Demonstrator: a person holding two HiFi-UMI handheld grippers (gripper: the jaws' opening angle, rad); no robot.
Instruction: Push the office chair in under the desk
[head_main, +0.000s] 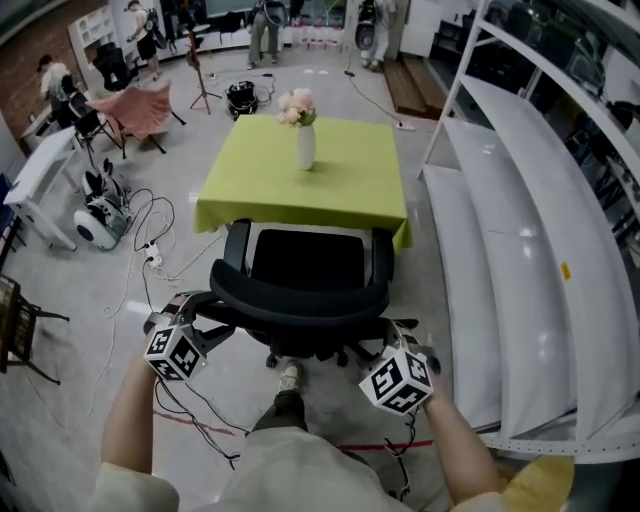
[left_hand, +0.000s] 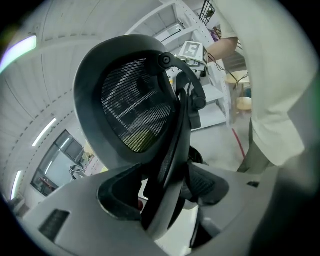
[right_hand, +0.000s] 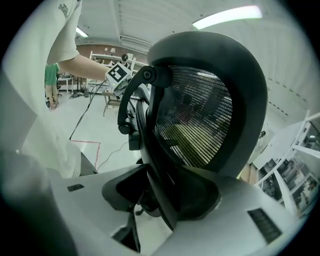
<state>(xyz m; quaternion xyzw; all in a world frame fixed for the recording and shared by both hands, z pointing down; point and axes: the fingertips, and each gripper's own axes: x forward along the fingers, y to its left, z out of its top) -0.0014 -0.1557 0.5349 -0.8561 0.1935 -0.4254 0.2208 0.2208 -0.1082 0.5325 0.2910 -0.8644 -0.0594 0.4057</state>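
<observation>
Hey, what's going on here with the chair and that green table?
A person stands behind the office chair, with the left gripper and the right gripper each clamped on the rim of its backrest. The chair faces the green-clothed table, its seat at the near edge, not yet tucked under.

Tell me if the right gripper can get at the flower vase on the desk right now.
Probably not. The right gripper is clamped on the backrest of the office chair, which stands between it and the vase in the middle of the desk.
</observation>
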